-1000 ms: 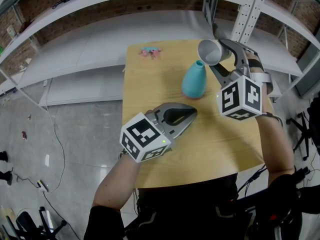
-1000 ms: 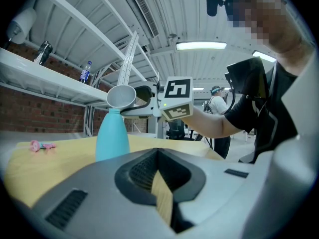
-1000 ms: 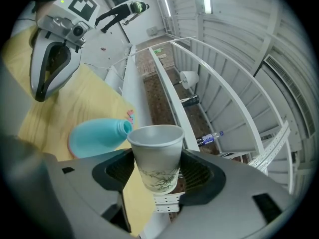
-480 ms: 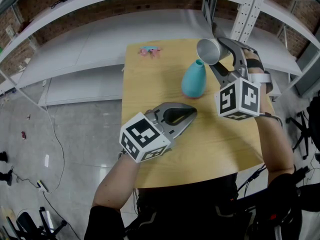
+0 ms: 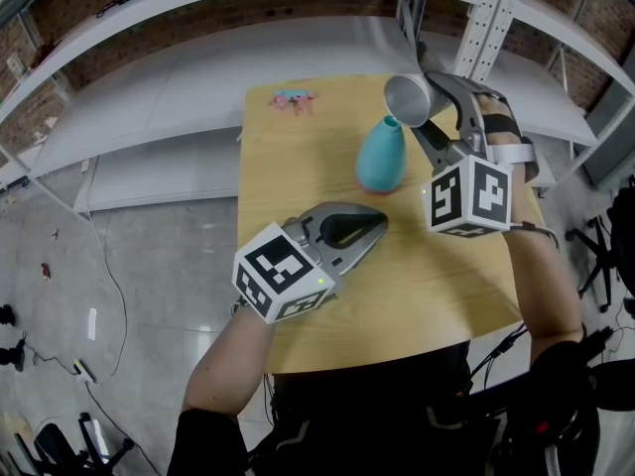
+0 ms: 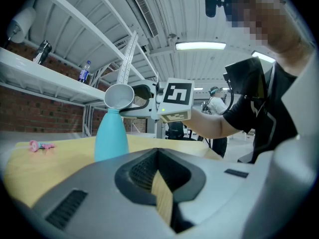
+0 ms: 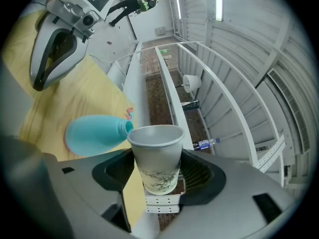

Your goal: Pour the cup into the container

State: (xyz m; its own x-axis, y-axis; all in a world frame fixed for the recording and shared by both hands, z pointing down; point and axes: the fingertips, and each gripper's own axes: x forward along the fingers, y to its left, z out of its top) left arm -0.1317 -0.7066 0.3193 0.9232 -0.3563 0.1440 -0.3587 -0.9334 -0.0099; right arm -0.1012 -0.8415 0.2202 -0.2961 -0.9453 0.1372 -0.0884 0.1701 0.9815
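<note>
A white paper cup (image 5: 408, 98) with a bamboo print lies on its side in my right gripper (image 5: 429, 113), which is shut on its lower body. Its rim hangs at the mouth of the teal bottle-shaped container (image 5: 381, 157), which stands upright on the wooden table (image 5: 288, 177). In the right gripper view the cup (image 7: 156, 156) sits between both jaws with the container (image 7: 97, 133) just left of its rim. My left gripper (image 5: 379, 223) rests shut and empty near the table's middle, short of the container. What is inside the cup is hidden.
A small pink object (image 5: 294, 100) lies at the table's far left corner. Grey metal shelving (image 5: 198, 77) runs behind the table, with a perforated upright (image 5: 491, 18) close behind my right gripper. The floor drops away on the left.
My right gripper has rolled a little, tipping the cup's rim slightly further toward the container's mouth. The left gripper and the container have stayed put.
</note>
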